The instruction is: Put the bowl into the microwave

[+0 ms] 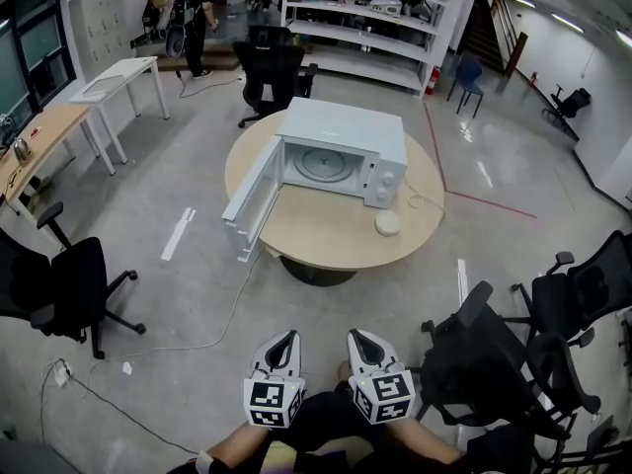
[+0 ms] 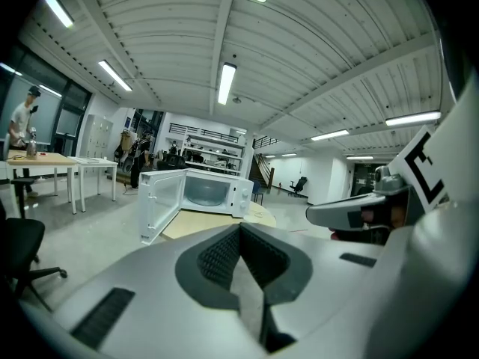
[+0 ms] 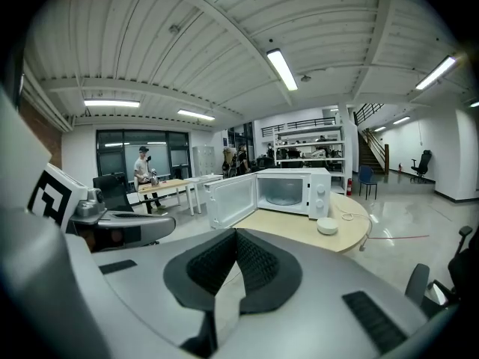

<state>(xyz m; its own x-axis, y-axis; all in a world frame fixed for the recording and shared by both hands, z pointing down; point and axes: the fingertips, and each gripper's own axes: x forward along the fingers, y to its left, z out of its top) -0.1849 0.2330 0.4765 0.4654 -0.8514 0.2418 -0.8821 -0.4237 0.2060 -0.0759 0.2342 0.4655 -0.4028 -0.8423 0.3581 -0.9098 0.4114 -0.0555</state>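
Low in the frame, left claw (image 1: 283,338) and right claw (image 1: 358,338) are held pressed together, empty, far from the bowl (image 1: 388,223) seen centre-right on the desk (image 1: 314,237) beside the open microwave (image 1: 346,126); a spread claw should be brought squarely onto its rim.

glossy white microwave (image 1: 346,126), matt pale wood table (image 1: 316,229), smooth white bowl (image 1: 388,223), shiny floor (image 1: 148,294)

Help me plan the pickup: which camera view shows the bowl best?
The head view: from above, the bowl sits in plain sight on the round table, just in front of the microwave. The right gripper view shows it small and side-on. The left gripper view does not show it.
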